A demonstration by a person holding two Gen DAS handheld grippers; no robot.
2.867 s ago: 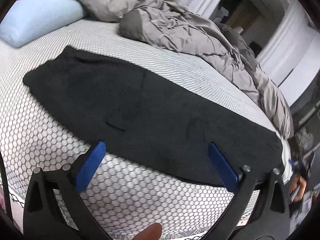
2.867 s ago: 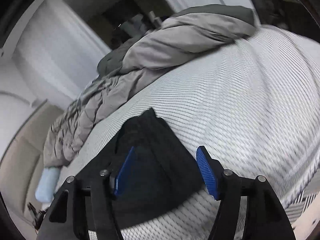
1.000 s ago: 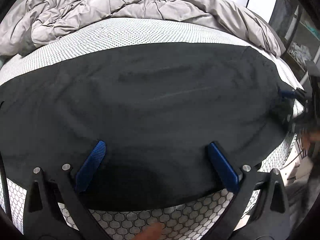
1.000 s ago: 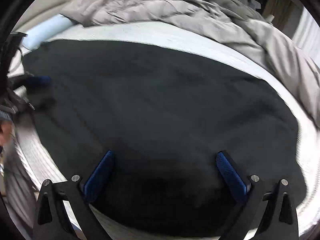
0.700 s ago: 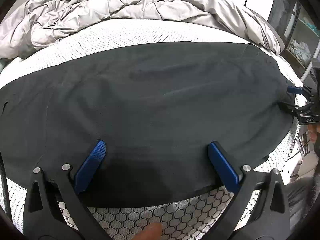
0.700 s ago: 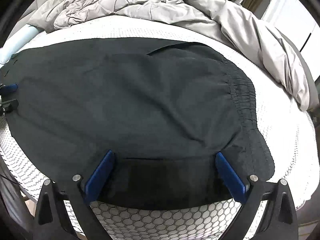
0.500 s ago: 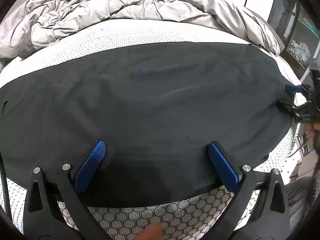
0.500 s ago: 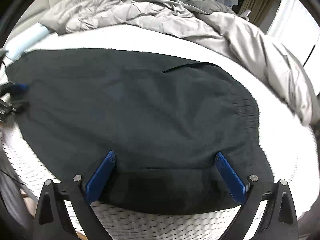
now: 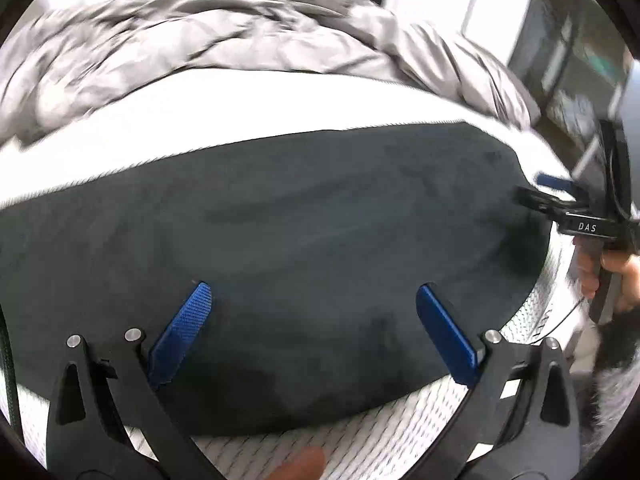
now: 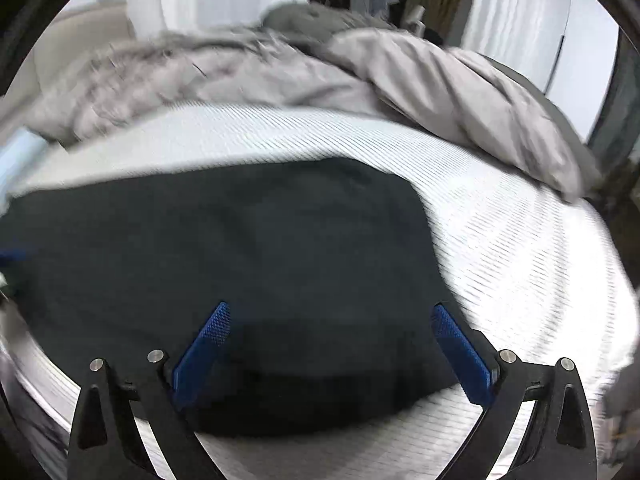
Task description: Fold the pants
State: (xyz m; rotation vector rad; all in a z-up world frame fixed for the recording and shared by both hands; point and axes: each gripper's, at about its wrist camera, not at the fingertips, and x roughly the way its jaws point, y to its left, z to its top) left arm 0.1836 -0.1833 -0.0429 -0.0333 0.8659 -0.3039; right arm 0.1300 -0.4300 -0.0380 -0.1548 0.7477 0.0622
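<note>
Black pants lie spread flat across the white mattress, legs together. In the left wrist view my left gripper hangs open over the near edge of the cloth, nothing between its blue pads. The right gripper shows at the far right of that view, at the pants' end, held by a hand. In the right wrist view my right gripper is open above the near edge of the pants, pads apart and empty. Both views are blurred by motion.
A crumpled grey duvet is piled along the far side of the bed. White patterned mattress shows bare to the right of the pants. A pale blue pillow is at the far left. Shelving stands beyond the bed's right end.
Both grippers have lifted and pulled back slightly from the pants, staying open. The views have tilted up, showing more duvet and room. The pants lie as before.
</note>
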